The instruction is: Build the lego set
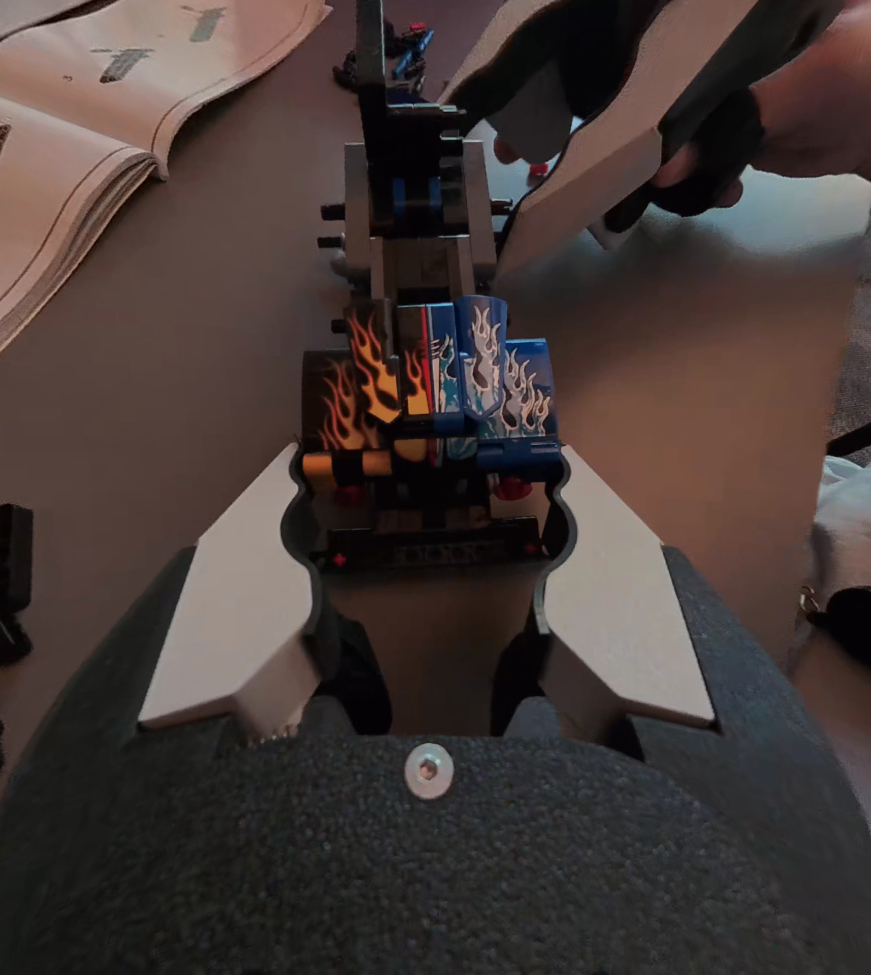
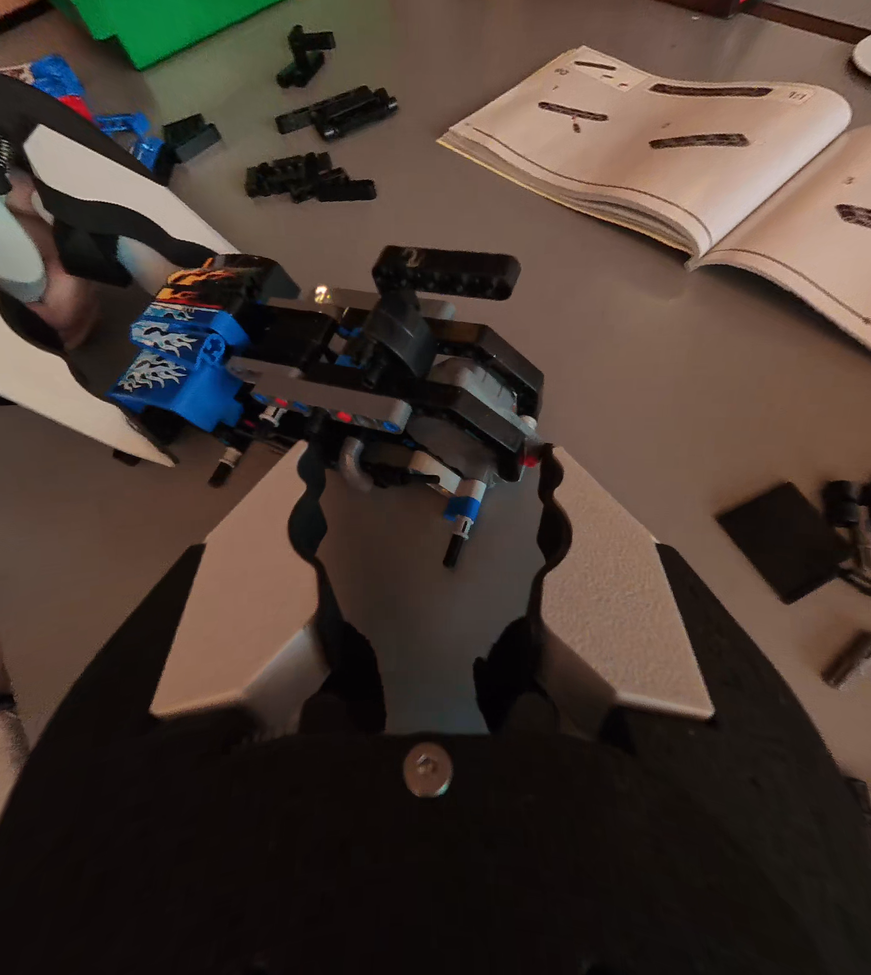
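Note:
The lego vehicle (image 1: pixel 422 369) is a long black and grey frame with a hood printed in orange and blue flames. My left gripper (image 1: pixel 429 459) is shut on the hood end, one jaw on each side. In the right wrist view the vehicle (image 2: pixel 348 369) lies across the frame, with the left gripper's fingers (image 2: pixel 106 179) clamped on its flame end. My right gripper (image 2: pixel 428 453) is open, its tips straddling the vehicle's rear side near a red pin (image 2: pixel 528 459). Its fingers (image 1: pixel 581 174) show beside the rear in the left wrist view.
An open instruction booklet (image 2: pixel 686 174) lies at the far right, also shown in the left wrist view (image 1: pixel 53 184). Loose black beams (image 2: pixel 312 177), blue parts (image 2: pixel 127 132), a green box (image 2: pixel 169 21) and a flat black plate (image 2: pixel 781 538) lie on the brown table (image 2: pixel 607 369). The flat black plate (image 2: pixel 781 538) is about 9 centimeters from my right fingertips and 25 centimeters from my left.

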Demonstrator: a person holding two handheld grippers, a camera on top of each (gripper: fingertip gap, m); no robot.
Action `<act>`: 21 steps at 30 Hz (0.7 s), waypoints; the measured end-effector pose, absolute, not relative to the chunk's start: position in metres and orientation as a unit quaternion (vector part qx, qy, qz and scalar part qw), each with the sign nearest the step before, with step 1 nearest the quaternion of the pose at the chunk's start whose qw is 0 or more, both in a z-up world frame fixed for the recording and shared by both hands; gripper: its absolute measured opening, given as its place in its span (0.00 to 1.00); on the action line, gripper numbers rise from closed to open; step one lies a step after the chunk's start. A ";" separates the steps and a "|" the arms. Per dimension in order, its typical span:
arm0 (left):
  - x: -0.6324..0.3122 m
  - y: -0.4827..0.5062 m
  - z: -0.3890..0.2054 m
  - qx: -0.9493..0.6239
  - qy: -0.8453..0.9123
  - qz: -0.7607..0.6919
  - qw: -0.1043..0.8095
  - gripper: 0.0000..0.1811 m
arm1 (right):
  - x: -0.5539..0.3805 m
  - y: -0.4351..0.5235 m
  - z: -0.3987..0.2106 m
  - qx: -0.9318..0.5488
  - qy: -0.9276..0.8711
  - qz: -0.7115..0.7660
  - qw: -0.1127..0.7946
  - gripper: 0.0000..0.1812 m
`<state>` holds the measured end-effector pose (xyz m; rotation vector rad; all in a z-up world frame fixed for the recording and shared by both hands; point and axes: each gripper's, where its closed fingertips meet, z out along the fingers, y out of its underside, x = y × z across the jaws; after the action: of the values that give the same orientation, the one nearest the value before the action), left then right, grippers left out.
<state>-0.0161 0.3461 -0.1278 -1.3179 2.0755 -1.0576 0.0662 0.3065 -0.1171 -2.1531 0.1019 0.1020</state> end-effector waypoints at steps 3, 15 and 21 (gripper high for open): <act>-0.006 0.354 -0.129 -0.476 0.764 -0.369 0.231 0.47 | 0.077 0.314 -0.112 -0.878 0.042 0.018 0.477 0.45; 0.052 0.392 -0.119 -0.461 0.785 -0.356 0.212 0.47 | 0.132 0.353 -0.116 -0.878 0.110 0.052 0.463 0.48; 0.054 0.391 -0.130 -0.466 0.785 -0.359 0.197 0.47 | 0.136 0.352 -0.116 -0.874 0.108 0.037 0.472 0.47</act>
<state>0.0540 0.3911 -0.1298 -1.3034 2.1962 -1.0049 0.1363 0.3519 -0.1157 -2.1391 0.2654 0.0900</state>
